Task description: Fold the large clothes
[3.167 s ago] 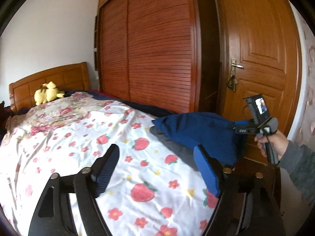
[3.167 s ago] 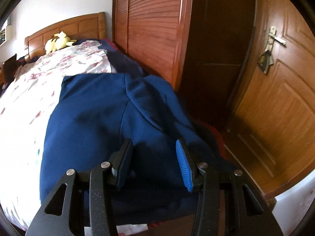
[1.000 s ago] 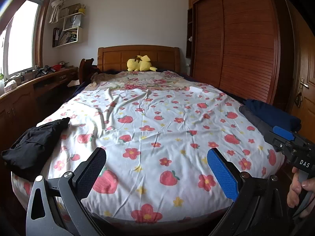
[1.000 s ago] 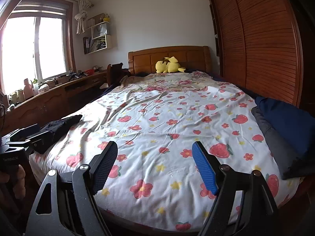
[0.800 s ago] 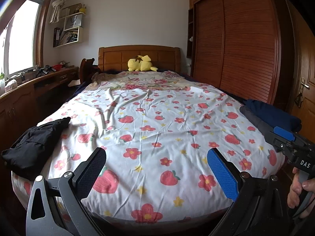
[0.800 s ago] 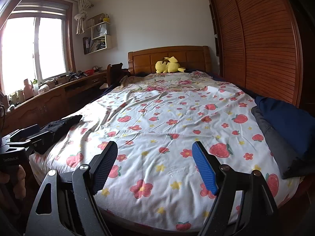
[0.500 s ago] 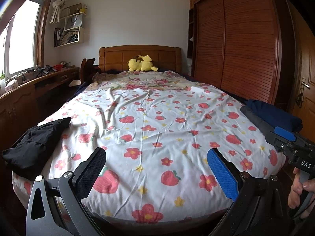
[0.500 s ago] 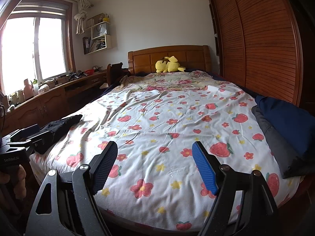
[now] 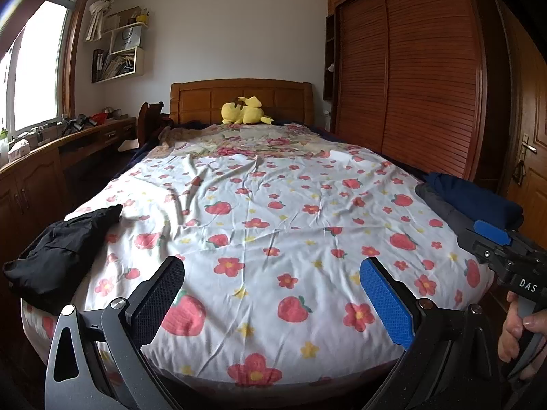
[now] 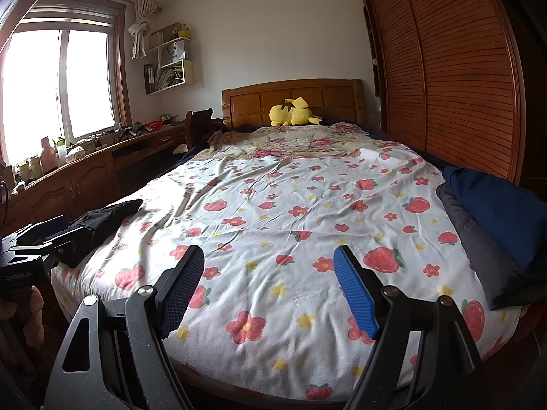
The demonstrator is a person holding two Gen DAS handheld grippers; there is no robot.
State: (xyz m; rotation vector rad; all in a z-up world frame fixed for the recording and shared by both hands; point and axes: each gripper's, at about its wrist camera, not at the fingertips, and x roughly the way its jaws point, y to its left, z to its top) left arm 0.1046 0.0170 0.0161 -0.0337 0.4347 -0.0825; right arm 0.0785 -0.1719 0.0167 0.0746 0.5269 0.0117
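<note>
Clothes lay apart: a folded blue garment (image 10: 499, 212) at the bed's (image 9: 259, 225) right edge, released seconds earlier, a crumpled black one (image 9: 61, 249) at the left; left gripper (image 9: 273, 294) and right gripper (image 10: 270, 287) had swung back, both wide open, empty, so the black looked next

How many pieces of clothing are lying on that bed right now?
3. A black garment sits crumpled at the bed's near left corner. A folded blue one lies on a grey one at the right edge. More could be hidden in that stack.
</note>
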